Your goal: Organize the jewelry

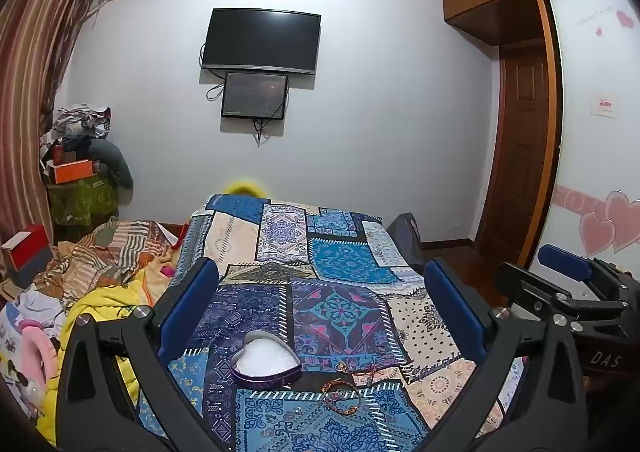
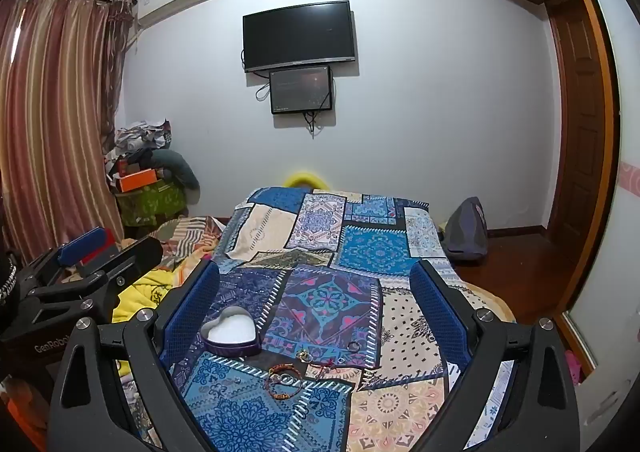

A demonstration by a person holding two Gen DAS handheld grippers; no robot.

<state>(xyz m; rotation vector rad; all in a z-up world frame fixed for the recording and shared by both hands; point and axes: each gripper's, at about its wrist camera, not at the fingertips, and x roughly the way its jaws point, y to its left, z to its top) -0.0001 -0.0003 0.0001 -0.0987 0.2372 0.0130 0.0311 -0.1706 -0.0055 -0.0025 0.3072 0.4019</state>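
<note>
Left wrist view: left tongs (image 1: 320,300) held with their two blue pads wide apart and nothing between them, above a bed covered by a patchwork cloth (image 1: 344,264). On the near part of the cloth stands an open heart-shaped box (image 1: 266,364) with a white lining; just right of it and nearer lie a beaded bracelet (image 1: 340,396), a small gold ring (image 1: 341,366) and a thin red cord (image 1: 370,372), all outside the box. Right wrist view: right tongs (image 2: 314,300) likewise spread apart and empty, with the box at near left, a dark ring (image 2: 353,346) right of it, and the bracelet nearer the camera. Judged stage: the start of the task, no piece yet gathered and neither tool lowered to the cloth. The next move probably calls for one tool to descend on a single piece, the bracelet being the easiest, and to pinch it cleanly off the soft, yielding fabric; the small rings will demand finer fingertip placement
</note>
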